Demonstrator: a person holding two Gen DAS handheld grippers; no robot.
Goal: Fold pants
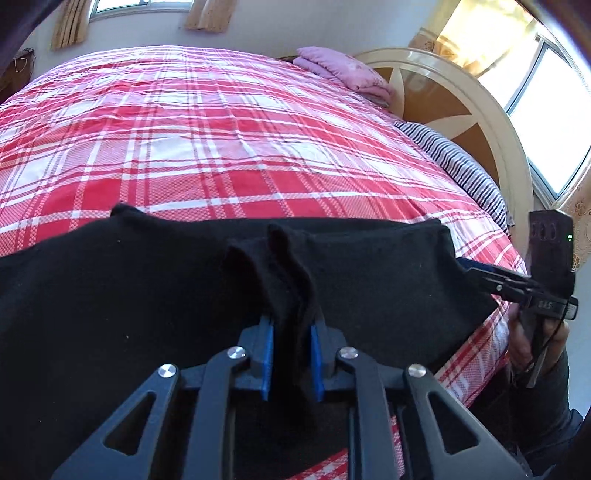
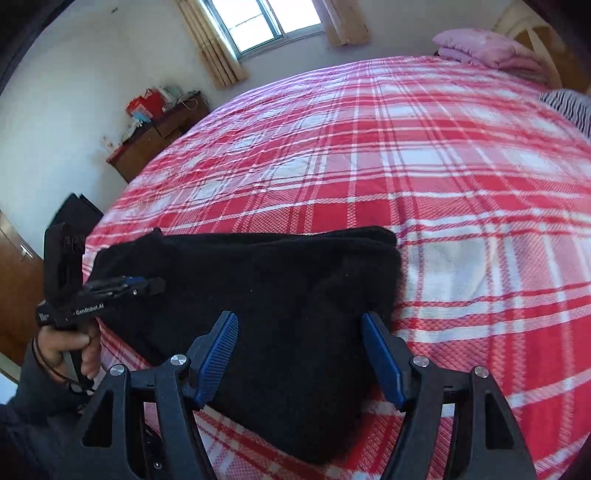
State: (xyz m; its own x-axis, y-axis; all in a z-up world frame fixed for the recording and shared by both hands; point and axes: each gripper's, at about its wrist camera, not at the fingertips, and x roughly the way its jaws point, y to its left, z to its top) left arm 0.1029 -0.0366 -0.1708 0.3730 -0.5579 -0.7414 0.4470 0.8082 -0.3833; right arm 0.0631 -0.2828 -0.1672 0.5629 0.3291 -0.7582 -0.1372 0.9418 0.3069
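Note:
The black pants (image 2: pixel 266 295) lie folded in a thick rectangle at the near edge of the bed; they also fill the lower left wrist view (image 1: pixel 147 280). My left gripper (image 1: pixel 291 332) is shut on a bunched ridge of the black cloth, pinched between its blue pads. It also shows in the right wrist view (image 2: pixel 147 285) at the pants' left end. My right gripper (image 2: pixel 299 354) is open, its blue fingers (image 2: pixel 218 354) spread over the pants' near part, holding nothing. It also shows in the left wrist view (image 1: pixel 480 271) at the pants' right edge.
The bed carries a red and white plaid sheet (image 2: pixel 406 166). A folded pink blanket (image 1: pixel 343 70) and a striped pillow (image 1: pixel 458 166) lie by the round headboard (image 1: pixel 461 96). A wooden desk (image 2: pixel 155 140) with clutter stands by the far wall, under a window (image 2: pixel 262 22).

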